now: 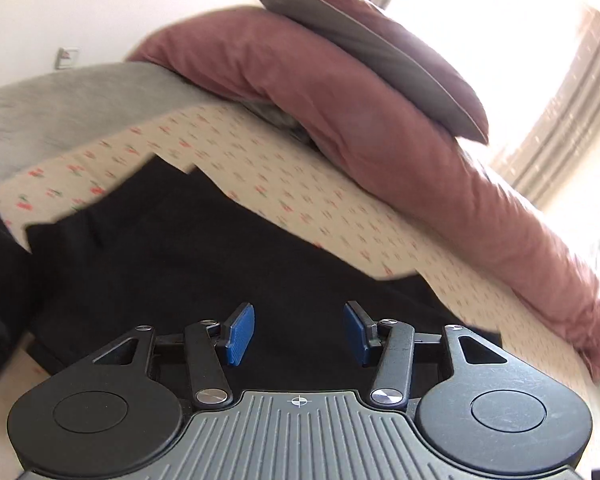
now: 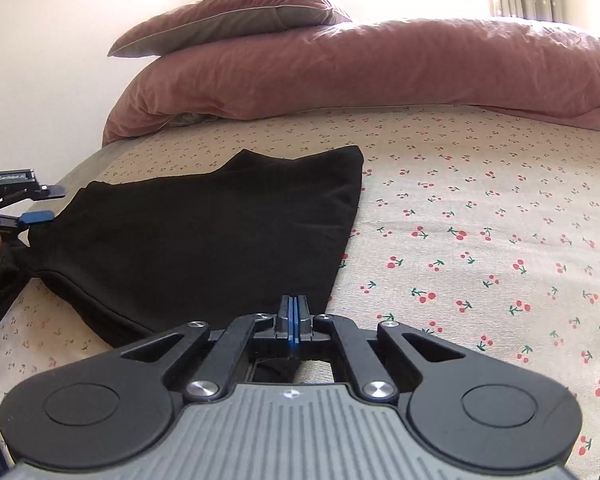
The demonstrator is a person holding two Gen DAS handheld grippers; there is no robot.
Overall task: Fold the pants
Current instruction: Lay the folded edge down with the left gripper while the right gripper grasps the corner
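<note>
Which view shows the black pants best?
The right wrist view: the pants lie spread on the cherry-print sheet, outline sharp, near corner pinched in the right gripper. The left wrist view is blurred and crops them behind the open left gripper.

left gripper parted, right gripper (clamped) closed

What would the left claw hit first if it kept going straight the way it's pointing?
Most likely the black pants: the dark cloth lies right ahead of and below the open left claw, which tilts downward. The cherry-print sheet lies further on. Depth is hard to judge.
</note>
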